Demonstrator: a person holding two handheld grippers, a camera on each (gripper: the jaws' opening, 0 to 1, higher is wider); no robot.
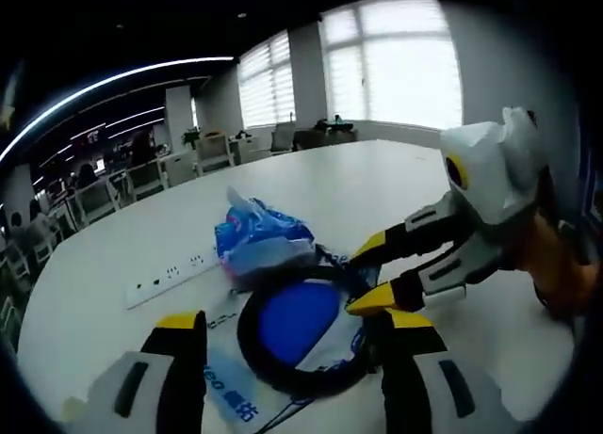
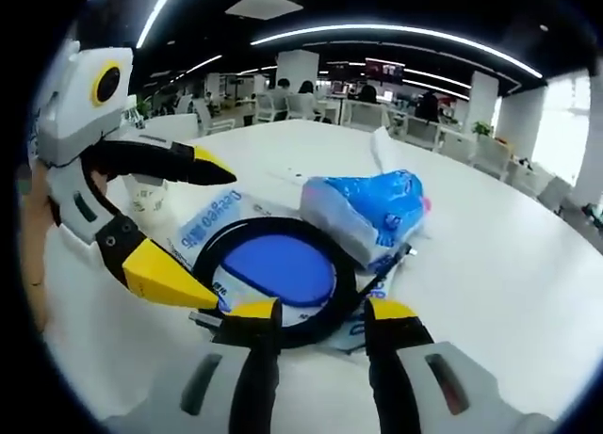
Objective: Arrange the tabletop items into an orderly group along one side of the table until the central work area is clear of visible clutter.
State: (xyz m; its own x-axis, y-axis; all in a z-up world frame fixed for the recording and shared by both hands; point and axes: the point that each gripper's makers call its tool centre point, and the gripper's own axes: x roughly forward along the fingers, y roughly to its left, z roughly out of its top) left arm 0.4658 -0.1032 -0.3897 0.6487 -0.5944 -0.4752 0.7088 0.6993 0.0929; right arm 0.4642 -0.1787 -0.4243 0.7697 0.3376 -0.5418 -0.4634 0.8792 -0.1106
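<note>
Blue tissue pack point(image 1: 264, 238) beside cable coil point(image 1: 292, 330), power strip point(image 1: 174, 277) behind; both grippers open, empty

blue packet point(image 1: 247, 376) print cut off, far desks point(image 2: 377, 100) too small to tell

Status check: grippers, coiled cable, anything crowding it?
Both grippers, left and right, open at black cable coil. Blue packet overlaps coil. Power strip nearby.
</note>
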